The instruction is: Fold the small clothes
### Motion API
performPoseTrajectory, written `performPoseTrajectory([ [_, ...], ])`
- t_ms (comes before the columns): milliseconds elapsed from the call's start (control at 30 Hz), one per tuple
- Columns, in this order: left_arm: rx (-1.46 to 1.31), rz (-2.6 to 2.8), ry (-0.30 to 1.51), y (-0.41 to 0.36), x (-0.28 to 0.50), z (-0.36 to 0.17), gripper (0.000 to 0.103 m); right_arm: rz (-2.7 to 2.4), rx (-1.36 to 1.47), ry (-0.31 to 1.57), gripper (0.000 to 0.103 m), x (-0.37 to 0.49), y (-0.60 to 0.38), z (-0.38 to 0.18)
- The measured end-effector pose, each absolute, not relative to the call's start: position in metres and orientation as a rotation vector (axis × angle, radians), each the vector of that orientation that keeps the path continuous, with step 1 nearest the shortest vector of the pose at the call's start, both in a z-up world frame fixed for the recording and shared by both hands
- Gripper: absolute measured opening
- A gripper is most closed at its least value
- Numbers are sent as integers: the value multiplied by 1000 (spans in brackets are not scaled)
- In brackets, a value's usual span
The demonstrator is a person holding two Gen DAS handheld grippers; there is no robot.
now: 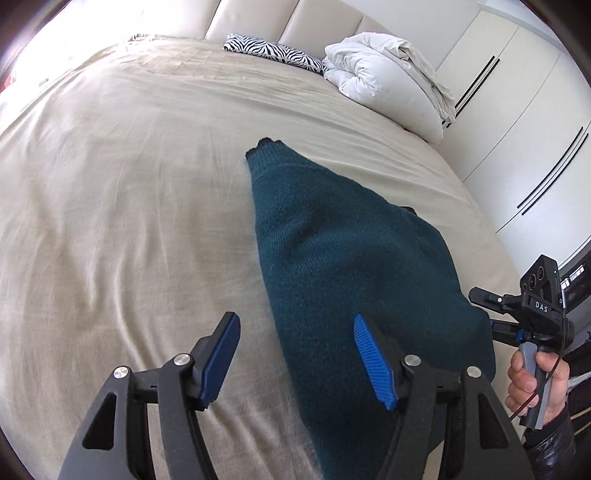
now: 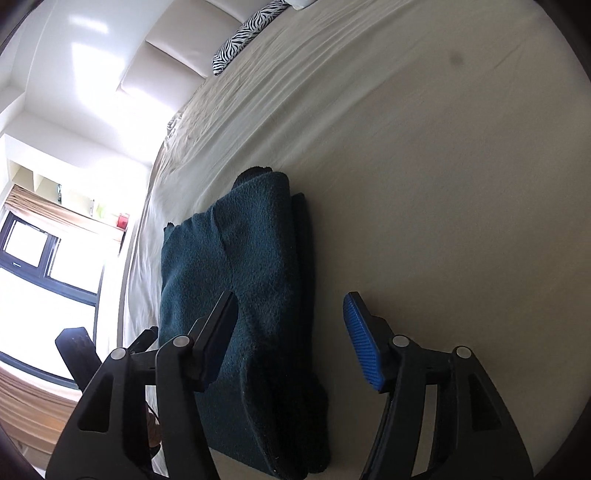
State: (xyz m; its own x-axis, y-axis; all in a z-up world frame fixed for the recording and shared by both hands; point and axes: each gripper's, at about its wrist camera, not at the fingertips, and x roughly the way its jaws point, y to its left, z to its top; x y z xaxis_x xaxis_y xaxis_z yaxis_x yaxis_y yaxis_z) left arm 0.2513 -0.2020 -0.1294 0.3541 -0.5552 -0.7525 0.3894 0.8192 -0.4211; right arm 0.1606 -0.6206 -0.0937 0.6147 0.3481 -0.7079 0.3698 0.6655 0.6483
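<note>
I see a dark teal knitted garment lying folded into a long narrow shape on the beige bedsheet; in my right wrist view the same knit shows several layers stacked along its right edge, with a top flap draped over them.

My left gripper is released: its blue ribbed pads stand well apart above the bed, the right-hand pad over the near part of the knit and the other over bare sheet, and I see nothing pinched between them.

My right gripper is also released, its jaws spread above the near end of the garment, with no cloth clamped in them. In the left wrist view this gripper sits just beside the garment's right edge, held by a hand around its grey handle.

At the far end of the bed lie a zebra-striped pillow and a bundled white duvet, well apart from the knit, in front of a cream padded headboard. White wardrobe doors stand to the right.
</note>
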Motion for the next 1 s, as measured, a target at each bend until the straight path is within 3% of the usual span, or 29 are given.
performPoseTrajectory([
  [100, -241, -646, 1101, -205, 255, -136, 79, 47, 889, 969, 59, 163, -608, -108],
  [267, -251, -664, 1149, -217, 260, -152, 84, 75, 865, 1050, 57, 180, -596, -121],
  [333, -256, -663, 1154, -220, 260, -153, 76, 68, 865, 1068, 49, 187, -594, -130],
  [367, -259, -689, 1170, -224, 260, -153, 60, 55, 852, 1082, 40, 190, -594, -133],
  [567, -136, -647, 1149, -236, 250, -133, 38, -40, 658, 1126, 25, 196, -564, -122],
  [1000, -35, -613, 1029, -136, 155, -60, 35, 13, 415, 1018, 21, 134, -431, -21],
])
